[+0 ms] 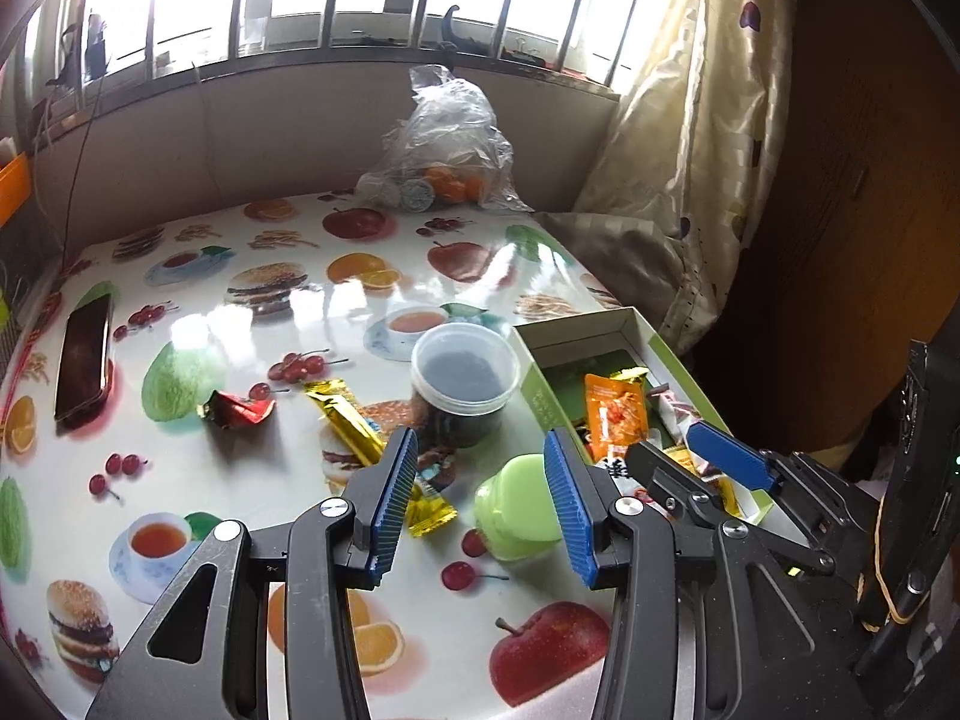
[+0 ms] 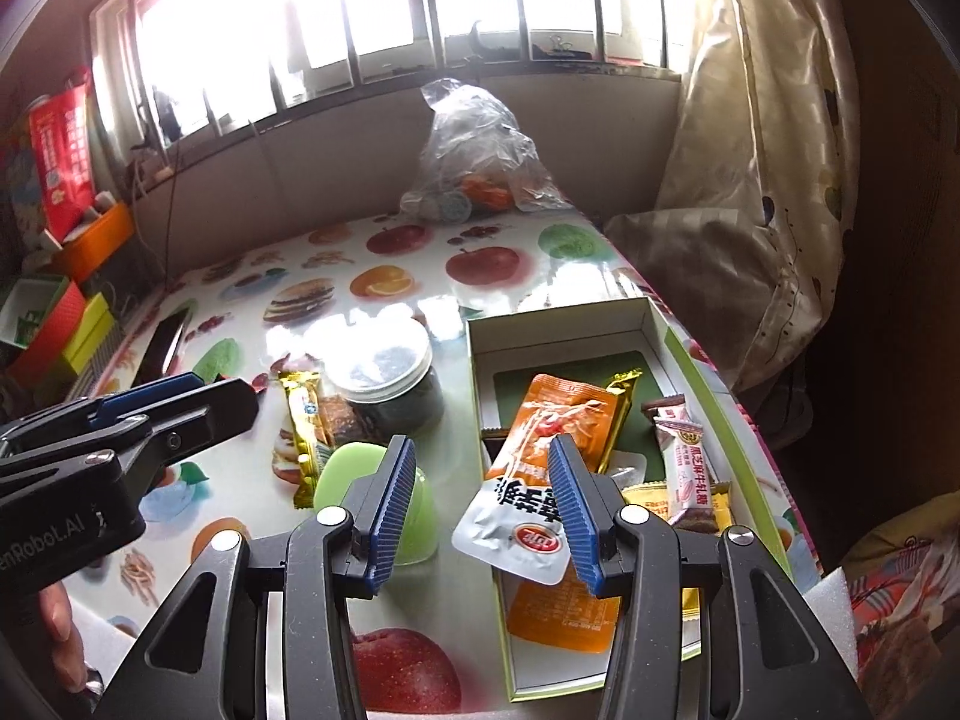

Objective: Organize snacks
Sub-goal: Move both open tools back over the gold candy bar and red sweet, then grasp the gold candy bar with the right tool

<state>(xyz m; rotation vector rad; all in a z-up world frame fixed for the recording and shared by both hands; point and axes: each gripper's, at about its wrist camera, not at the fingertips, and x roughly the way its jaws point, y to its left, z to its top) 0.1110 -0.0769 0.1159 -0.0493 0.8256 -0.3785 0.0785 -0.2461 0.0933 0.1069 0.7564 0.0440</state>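
While both tools tilt downward over a glossy tabletop [image 1: 252,324] printed with fruit, burgers and teacups, neither has hold of anything. In the left wrist view the left tool [image 1: 480,501] fills the lower centre of the frame, its blue ribbed pads standing partly apart with only tabletop showing between them. In the right wrist view the right tool [image 2: 483,507] sits lower centre, pads likewise partly apart and empty, poised above the near left wall of an open cardboard box [image 2: 564,324].

The box lies at the right of both views, close to the tabletop's right edge, where a cream curtain [image 2: 774,138] hangs. Inside it are an orange snack pouch [image 2: 558,420], a gold-wrapped bar [image 2: 624,390], a pink-and-white wrapped sweet [image 2: 684,462] and a white-ended pouch [image 2: 516,531] draped over the box's near left wall.

Outside the box, in the left wrist view, a gold wrapped bar [image 1: 348,420] lies just left of centre, partly behind the left pad. A crumpled red wrapper [image 1: 237,408] rests to its left. A clear lidded jar [image 1: 465,375] of dark contents stands at centre, touching or just beside the box. A pale green lidded container [image 1: 519,507] sits between the jar and the tool.

A phone [image 1: 84,354] lies near the left edge. A clear plastic bag [image 1: 447,144] holding oranges rests at the far edge below the barred window. The middle of the tabletop is open.
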